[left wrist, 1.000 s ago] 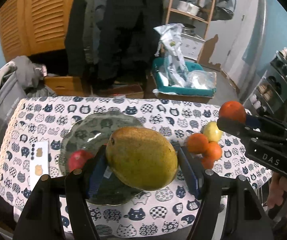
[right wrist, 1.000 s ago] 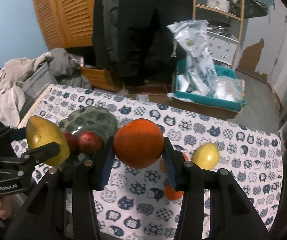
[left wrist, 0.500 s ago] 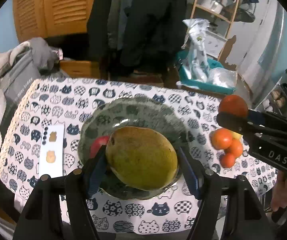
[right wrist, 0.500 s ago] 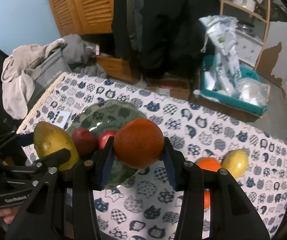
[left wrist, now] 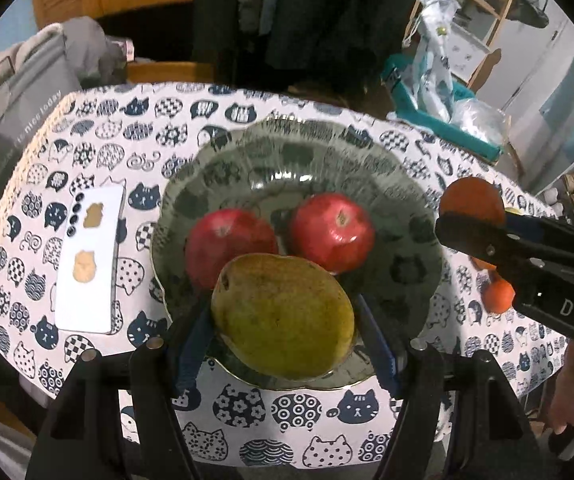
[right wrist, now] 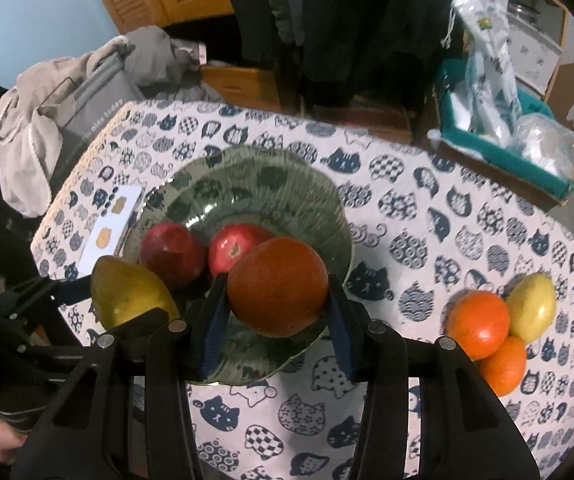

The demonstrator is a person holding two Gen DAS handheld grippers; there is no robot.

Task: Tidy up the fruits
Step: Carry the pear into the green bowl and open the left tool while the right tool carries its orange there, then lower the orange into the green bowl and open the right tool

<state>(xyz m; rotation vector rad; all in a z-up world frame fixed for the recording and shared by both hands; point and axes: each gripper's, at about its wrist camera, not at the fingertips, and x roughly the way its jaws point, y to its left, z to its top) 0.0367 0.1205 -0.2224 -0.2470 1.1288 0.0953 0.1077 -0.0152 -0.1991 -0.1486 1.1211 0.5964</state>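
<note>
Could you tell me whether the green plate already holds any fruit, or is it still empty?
Not empty: two red apples lie on the green plate. The mango and orange are each clamped in a claw.

I see dim, cool indoor light; a soft glare streaks the green plate [left wrist: 403, 184], the far tablecloth [right wrist: 407, 184] smears with motion blur, and fisheye bending darkens every corner

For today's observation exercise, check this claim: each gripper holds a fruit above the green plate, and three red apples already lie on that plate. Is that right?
Not quite: the plate holds two red apples, not three, as the left wrist view shows. The rest stands: the left gripper holds a mango and the right gripper an orange above the plate.
</note>
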